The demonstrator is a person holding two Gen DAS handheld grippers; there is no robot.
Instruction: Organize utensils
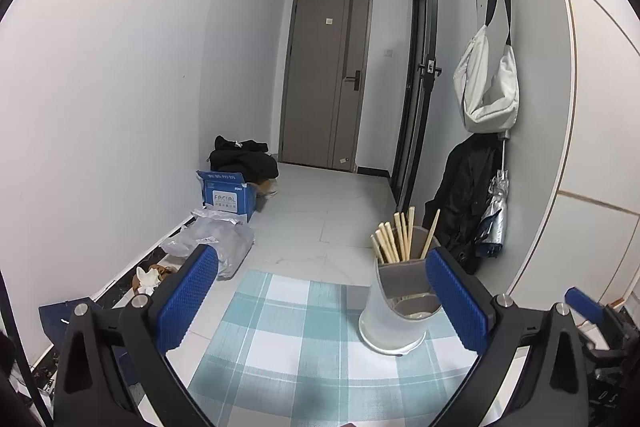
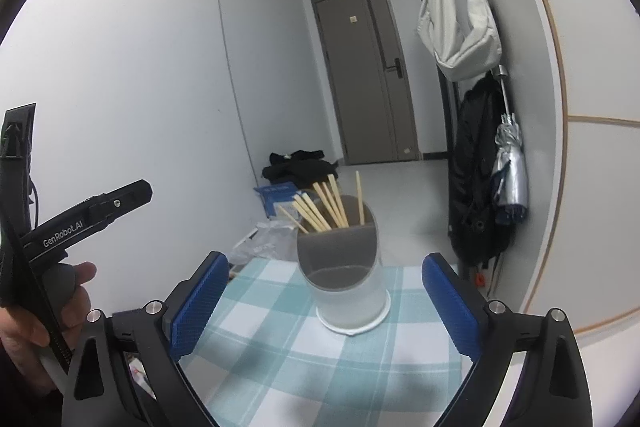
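A white and grey utensil holder [image 1: 396, 311] stands on a table with a teal checked cloth [image 1: 280, 331]. Several wooden chopsticks [image 1: 394, 239] stand in its back compartment; the front compartment looks empty. My left gripper [image 1: 320, 303] is open and empty, with the holder just inside its right finger. In the right wrist view the holder [image 2: 344, 287] and chopsticks [image 2: 320, 207] stand ahead, between the open, empty fingers of my right gripper [image 2: 324, 303]. The left gripper's body [image 2: 88, 219] and the hand holding it show at the left.
The table's far edge drops to a tiled floor [image 1: 320, 211]. A blue box [image 1: 228, 195], plastic bags [image 1: 216, 243] and dark clothes [image 1: 244, 155] lie by the left wall. A white bag [image 1: 488, 87], black jacket and folded umbrella [image 1: 496, 219] hang on the right wall.
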